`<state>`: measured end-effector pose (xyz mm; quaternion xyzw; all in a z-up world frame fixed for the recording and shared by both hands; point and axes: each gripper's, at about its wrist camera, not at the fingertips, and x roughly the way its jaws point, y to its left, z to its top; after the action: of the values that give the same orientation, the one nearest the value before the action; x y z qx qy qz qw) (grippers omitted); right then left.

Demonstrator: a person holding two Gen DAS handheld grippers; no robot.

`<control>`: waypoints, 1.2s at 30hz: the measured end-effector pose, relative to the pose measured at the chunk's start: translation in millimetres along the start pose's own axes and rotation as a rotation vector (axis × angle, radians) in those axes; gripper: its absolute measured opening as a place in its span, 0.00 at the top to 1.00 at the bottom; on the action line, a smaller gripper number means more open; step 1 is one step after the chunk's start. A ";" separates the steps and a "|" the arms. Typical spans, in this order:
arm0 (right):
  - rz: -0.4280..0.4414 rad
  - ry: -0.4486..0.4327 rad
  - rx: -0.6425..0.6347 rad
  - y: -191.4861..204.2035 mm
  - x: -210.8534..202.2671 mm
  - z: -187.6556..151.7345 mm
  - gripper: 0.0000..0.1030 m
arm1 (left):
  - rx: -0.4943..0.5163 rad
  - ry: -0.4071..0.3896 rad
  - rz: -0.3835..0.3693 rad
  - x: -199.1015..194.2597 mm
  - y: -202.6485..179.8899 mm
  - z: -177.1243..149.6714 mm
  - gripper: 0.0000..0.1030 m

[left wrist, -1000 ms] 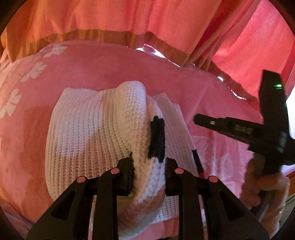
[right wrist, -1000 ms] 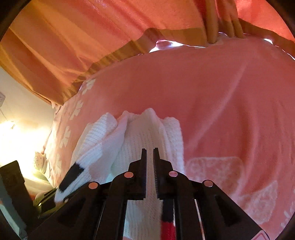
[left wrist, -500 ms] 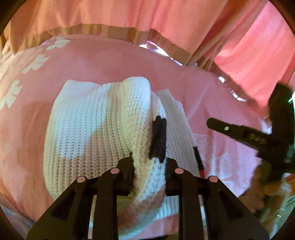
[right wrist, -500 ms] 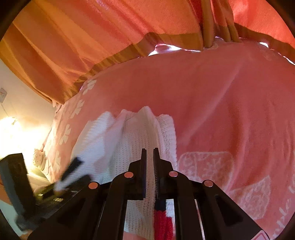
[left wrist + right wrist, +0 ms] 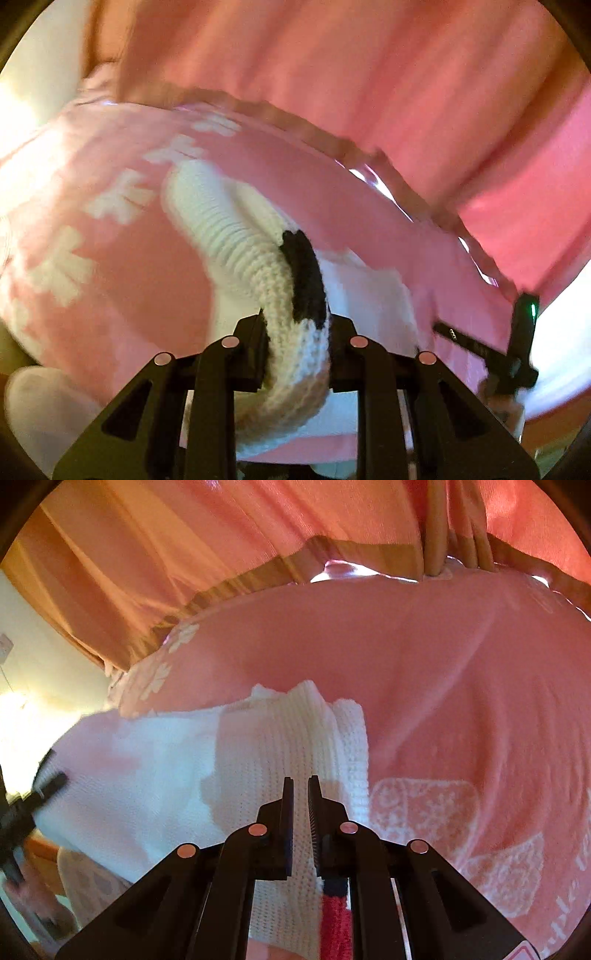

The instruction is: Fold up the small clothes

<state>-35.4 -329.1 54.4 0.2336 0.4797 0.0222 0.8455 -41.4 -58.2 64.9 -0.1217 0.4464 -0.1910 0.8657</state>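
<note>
The white knit garment [image 5: 236, 236] lay on a pink patterned blanket [image 5: 122, 280], with one thick ribbed edge carrying a black patch [image 5: 306, 280] clamped between the jaws of the left gripper [image 5: 297, 343] and lifted in an arc off the cloth. In the right wrist view, the right gripper [image 5: 300, 794] hovered just above the flat part of the garment, jaws nearly together with only a thin gap and nothing between them — a red and dark trim [image 5: 334, 915] showed beneath its right finger. To do this fold well, the left hand would likely need to carry the raised edge across the body in one smooth sweep, while the right gripper pressed down on the flat part to keep it from sliding. Beyond the blanket's far edge hung pink curtains [image 5: 207, 542] — blurred in the left view.
</note>
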 end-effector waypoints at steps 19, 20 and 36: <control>0.086 0.047 -0.094 15.8 -1.1 -15.7 0.43 | 0.240 0.079 -0.074 35.0 -60.5 -103.5 0.12; 0.096 0.063 -0.123 25.0 3.9 -19.2 0.42 | 0.246 0.076 -0.055 31.2 -52.9 -104.4 0.12; 0.041 -0.016 -0.117 21.8 5.4 -5.6 0.90 | 0.459 0.164 0.056 71.5 -18.6 -134.7 0.72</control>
<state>-33.0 -306.2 56.7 0.1938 0.4660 0.0659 0.8608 -118.2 -111.7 -57.0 0.1065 0.4635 -0.2725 0.8364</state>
